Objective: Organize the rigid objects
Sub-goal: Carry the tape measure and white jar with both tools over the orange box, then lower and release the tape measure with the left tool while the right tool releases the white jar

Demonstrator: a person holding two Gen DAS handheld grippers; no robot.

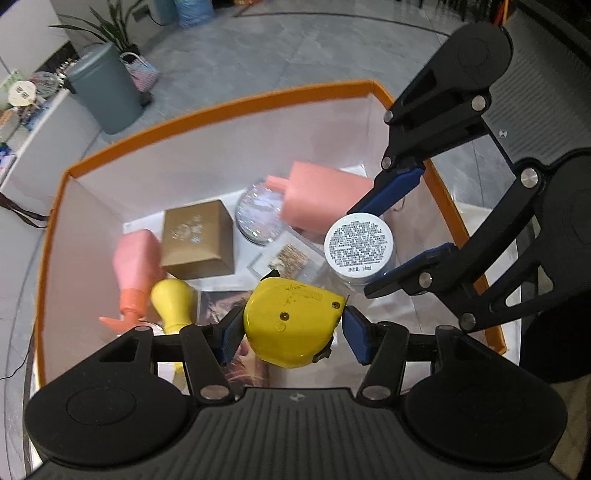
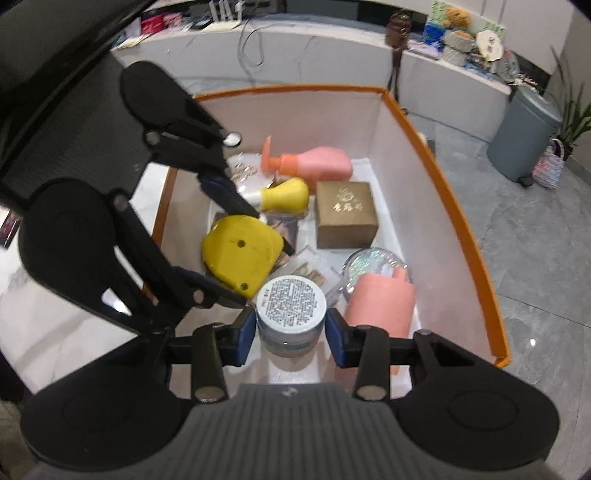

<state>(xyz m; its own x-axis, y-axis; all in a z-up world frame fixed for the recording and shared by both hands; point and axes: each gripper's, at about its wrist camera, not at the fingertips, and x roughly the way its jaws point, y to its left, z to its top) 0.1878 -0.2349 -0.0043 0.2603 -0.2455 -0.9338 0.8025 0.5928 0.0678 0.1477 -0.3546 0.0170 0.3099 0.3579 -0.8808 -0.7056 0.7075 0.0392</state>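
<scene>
**Orange-rimmed box: contents and surroundings**

Surroundings: grey tiled floor (image 1: 258,48); grey-green bin (image 1: 105,92) beside a potted plant (image 1: 110,26) and a woven bag (image 1: 142,74); white counter (image 2: 332,51) crowded with small items.

Container: box (image 1: 221,107), white inner walls, open top.

Contents on the box floor: brown carton (image 1: 197,240); pink pump bottle (image 1: 135,266); yellow bottle (image 1: 175,302); glittery round disc (image 1: 258,212); pink cylinder (image 1: 321,197); clear case (image 1: 288,260); printed cards, partly hidden.

Held above the contents:
- Yellow tape measure (image 1: 291,321), clamped between the left gripper (image 1: 291,334) pads.
- White-based jar (image 2: 291,310), label upward, gripped by the right gripper (image 2: 291,330), fingers closed on its sides.

Both grippers crowd the box's near side, just beside each other.
</scene>
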